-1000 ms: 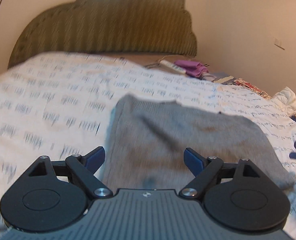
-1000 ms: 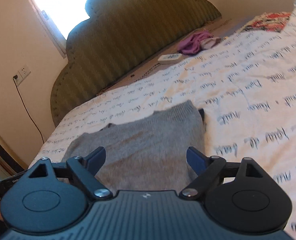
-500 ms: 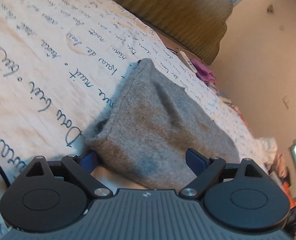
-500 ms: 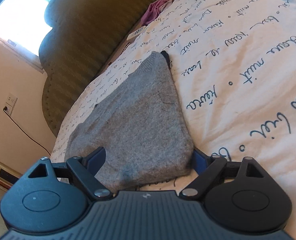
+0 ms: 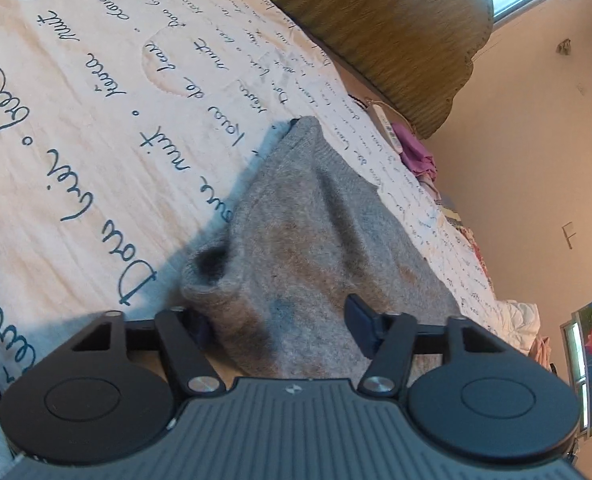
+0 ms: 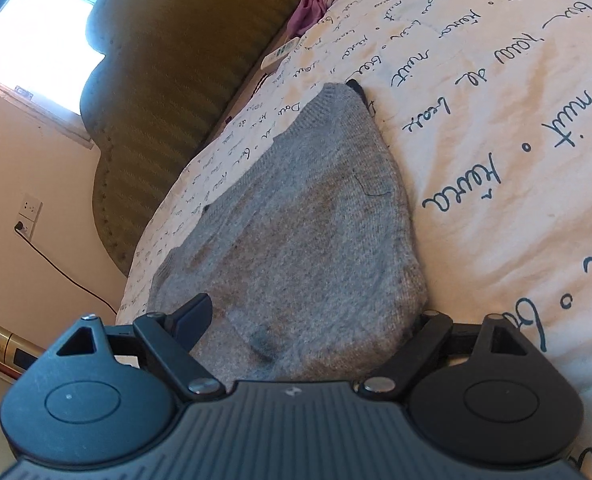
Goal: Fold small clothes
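A folded grey knit garment (image 5: 316, 248) lies on the white bed sheet with blue script (image 5: 96, 120). My left gripper (image 5: 282, 322) straddles its near left corner. One fingertip (image 5: 360, 320) rests above the fabric and the other is hidden behind the bunched corner. Its jaws are closing with the cloth between them. In the right wrist view the same garment (image 6: 316, 208) fills the middle. My right gripper (image 6: 308, 320) straddles the near right corner, one fingertip (image 6: 194, 316) over the knit and the other tucked under the edge. Its jaws are closing slightly.
An olive padded headboard (image 5: 376, 20) stands at the far end of the bed. A purple cloth (image 6: 316, 4) and a white remote (image 6: 282, 52) lie near it. A wall socket with a black cable (image 6: 30, 210) is at the left. Crumpled clothes (image 5: 516, 316) sit at the bed's far side.
Both grippers rolled sideways and sank to the garment's near edge. The left jaws narrowed around the corner, which bunched up. The right jaws barely narrowed.
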Motion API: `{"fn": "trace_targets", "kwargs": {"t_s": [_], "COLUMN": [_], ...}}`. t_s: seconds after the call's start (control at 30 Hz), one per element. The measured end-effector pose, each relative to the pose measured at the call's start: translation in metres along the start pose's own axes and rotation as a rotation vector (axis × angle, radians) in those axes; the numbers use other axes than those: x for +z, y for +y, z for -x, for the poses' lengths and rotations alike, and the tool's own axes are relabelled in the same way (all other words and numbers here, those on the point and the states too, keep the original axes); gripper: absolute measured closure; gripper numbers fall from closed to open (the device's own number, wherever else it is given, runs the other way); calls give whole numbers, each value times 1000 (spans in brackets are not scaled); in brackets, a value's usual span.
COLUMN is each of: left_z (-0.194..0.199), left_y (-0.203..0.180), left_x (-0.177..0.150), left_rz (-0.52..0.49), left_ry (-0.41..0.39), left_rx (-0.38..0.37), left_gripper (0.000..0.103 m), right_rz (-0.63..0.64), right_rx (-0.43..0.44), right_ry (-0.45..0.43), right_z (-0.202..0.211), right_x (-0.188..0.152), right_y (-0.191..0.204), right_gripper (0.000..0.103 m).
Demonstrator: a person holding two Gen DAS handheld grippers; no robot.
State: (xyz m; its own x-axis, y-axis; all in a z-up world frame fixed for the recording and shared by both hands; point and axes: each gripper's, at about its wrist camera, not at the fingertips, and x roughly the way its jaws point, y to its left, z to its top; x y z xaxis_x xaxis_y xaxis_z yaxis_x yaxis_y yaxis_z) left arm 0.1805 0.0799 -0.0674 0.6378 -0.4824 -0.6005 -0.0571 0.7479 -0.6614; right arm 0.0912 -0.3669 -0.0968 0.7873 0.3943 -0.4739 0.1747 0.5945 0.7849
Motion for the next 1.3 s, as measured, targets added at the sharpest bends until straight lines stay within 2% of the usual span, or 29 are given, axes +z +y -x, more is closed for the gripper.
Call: {"fn": "trace_targets", "kwargs": {"t_s": [0.07,0.1,0.13,0.17,0.2,0.23,0.33,0.47,0.57,0.73,0.93,1.07,1.1,1.13,1.17,1.23,1.27,1.3], "left_z": [1,1,0,-1,-1,-1,11,38,56,83,90,64,60,60,62,72,79,85], "left_y": [1,0,-1,-1,0,0,-5,-20,-30,-30,0,12,13,13,11,9,9,10], "left_x": [1,0,0,1,1,1,3,11,15,5,-19,-29,-30,-32,-33,-35,-36,-35], "left_rz": [-9,-17,-31,-38,-39,-41,-84,-147,-174,-191,-182,-232,-241,-247,-262,-303,-315,-316], "left_ry": [-2,-4,0,1,7,10,-42,-99,-109,-105,-59,-21,-15,-14,-22,-69,-98,-123], "left_rx": [6,17,33,43,43,43,40,-29,-72,-99,-46,69,86,90,93,117,126,132], "left_gripper": [46,53,68,76,90,97,98,98,98,99,99,97,95,86,84,61,54,43], "right_rz": [-3,-6,-9,-14,-22,-26,-1,46,78,85,30,-5,7,34,57,75,97,123], "right_rx": [-12,-19,-35,-57,-76,-90,-91,-56,-30,29,67,16,0,-35,-72,-103,-118,-136], "right_ry": [1,0,-3,-4,-1,-2,-24,-55,-71,-75,-46,-14,-4,-6,-1,12,5,-16], "right_z": [0,0,0,0,-1,-2,1,13,24,49,75,69,62,58,54,52,56,62], "right_x": [1,2,2,3,2,1,-3,-2,4,0,-29,-42,-43,-43,-44,-44,-43,-43], "right_y": [-1,-2,-3,-4,-7,-9,-7,7,17,26,10,-10,-11,-10,-7,-1,3,7], "right_gripper": [25,35,61,75,93,93,94,95,95,95,95,93,92,89,88,79,75,66]}}
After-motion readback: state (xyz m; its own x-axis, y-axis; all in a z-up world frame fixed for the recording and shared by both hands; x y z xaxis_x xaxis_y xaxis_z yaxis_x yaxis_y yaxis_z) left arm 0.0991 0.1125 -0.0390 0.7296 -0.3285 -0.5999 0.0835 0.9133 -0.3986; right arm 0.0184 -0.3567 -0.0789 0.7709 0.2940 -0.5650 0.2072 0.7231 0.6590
